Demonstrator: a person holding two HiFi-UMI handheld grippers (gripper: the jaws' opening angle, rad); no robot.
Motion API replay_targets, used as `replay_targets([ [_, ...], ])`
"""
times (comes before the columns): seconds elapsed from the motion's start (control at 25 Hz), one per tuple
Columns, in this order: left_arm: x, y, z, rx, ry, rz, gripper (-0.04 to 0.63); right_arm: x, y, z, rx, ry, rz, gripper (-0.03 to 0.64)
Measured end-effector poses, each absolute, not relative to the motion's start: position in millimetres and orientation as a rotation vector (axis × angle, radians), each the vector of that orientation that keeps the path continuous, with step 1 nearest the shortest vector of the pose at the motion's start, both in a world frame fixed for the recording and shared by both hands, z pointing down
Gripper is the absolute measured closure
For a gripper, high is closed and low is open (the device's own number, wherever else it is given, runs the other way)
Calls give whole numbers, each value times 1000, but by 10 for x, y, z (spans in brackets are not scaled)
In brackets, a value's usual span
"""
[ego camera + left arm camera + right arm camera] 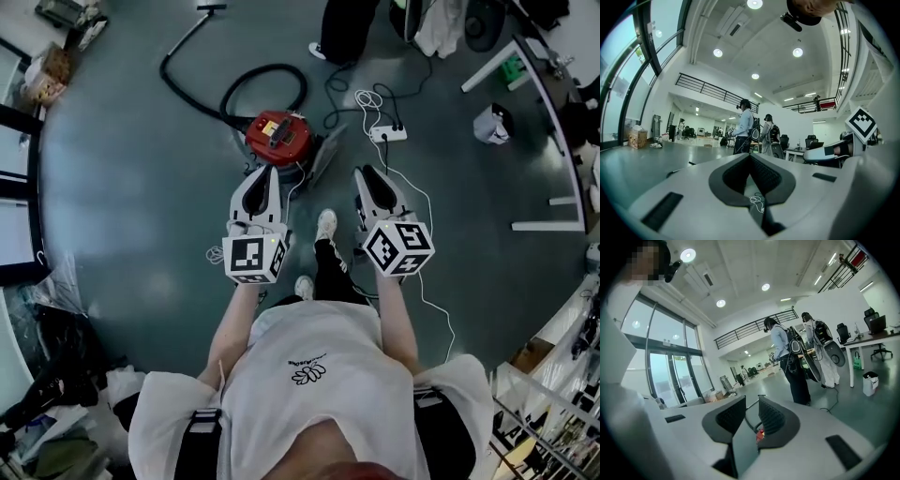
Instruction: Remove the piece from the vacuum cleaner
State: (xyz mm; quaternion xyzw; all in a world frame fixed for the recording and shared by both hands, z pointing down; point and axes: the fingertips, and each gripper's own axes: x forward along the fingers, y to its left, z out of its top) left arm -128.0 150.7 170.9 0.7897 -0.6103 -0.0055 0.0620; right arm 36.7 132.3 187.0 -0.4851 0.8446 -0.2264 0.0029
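The red vacuum cleaner (277, 134) stands on the grey floor ahead of me. Its black hose (246, 84) loops behind it and runs far left to the nozzle (211, 7). A flat grey piece (328, 152) leans at the vacuum's right side. My left gripper (266, 172) hovers just in front of the vacuum, shut and empty; in the left gripper view (750, 155) its pads meet at the tips. My right gripper (370, 174) hangs to the vacuum's right, open and empty. Between its pads in the right gripper view (752, 404) a bit of the red vacuum (761, 433) shows.
A white power strip (389, 134) with trailing cables lies right of the vacuum. A white bin (492, 122) and a desk frame (553, 141) stand at the right. A person's legs (342, 28) are behind the vacuum. Two people with backpacks (787, 357) stand nearby. Clutter lines the left wall.
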Motion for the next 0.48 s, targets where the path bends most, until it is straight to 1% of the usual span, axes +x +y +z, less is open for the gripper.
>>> replay_targets([
  [0.16, -1185, 756, 1663, 2353, -1871, -6, 592, 407, 569, 1841, -1417, 2647, -775, 523],
  [0.48, -763, -377, 1298, 2430, -1873, -62, 592, 683, -548, 1548, -1405, 2637, -687, 522],
])
